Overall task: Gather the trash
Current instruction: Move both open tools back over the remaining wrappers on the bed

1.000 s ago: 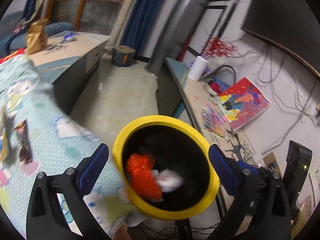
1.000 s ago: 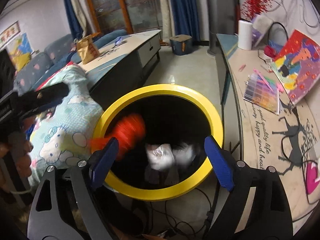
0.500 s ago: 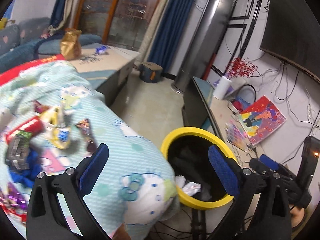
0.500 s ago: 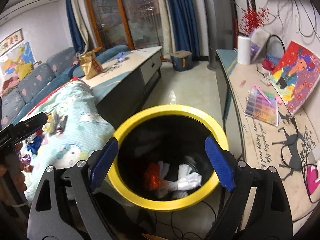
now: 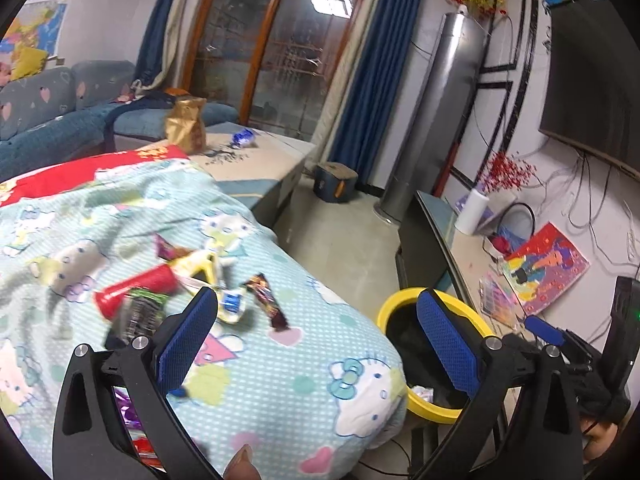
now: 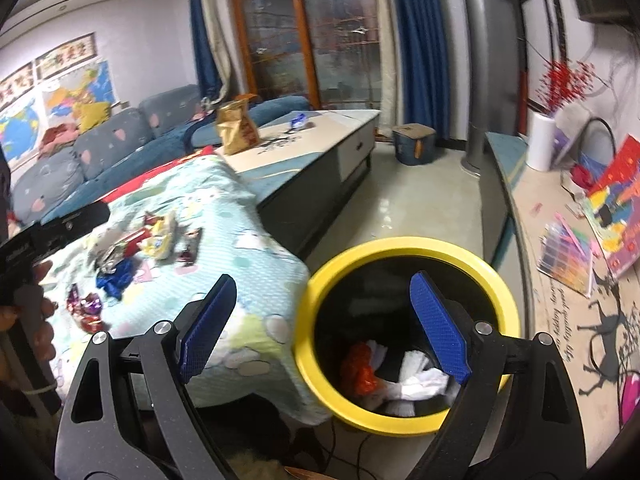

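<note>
since a second ago both views have been swung away from the mouth of the yellow-rimmed bin (image 6: 404, 252) and raised toward the room, so that the patterned blanket (image 5: 280, 360) with its scattered litter is now taken in; the red wrapper (image 6: 360, 368) that was caught in mid-fall then is now seen lying at the bottom of the bin beside crumpled white paper (image 6: 420, 380). the left gripper (image 5: 312, 340) is held with its blue pads spread wide and nothing between them, above the blanket's near edge. the right gripper (image 6: 320, 324) is likewise spread wide and empty, its right pad hiding part of the bin's inside. the remaining trash is gathered on the blanket: a red tube-like packet (image 5: 136, 288), a dark brown snack wrapper (image 5: 268, 306), a yellow-and-white packet (image 5: 204, 268) and a dark foil piece (image 5: 136, 316), all blurred, so their print cannot be read. shiny purple and red scraps (image 6: 86, 308) and a blue scrap (image 6: 116, 276) are made out only from the right wrist view; in the left view they are mostly covered by the gripper's black frame. the bin's lower part is cut off by the blanket in the left view. a fingertip (image 5: 240, 464) is cropped at the bottom edge.
</note>
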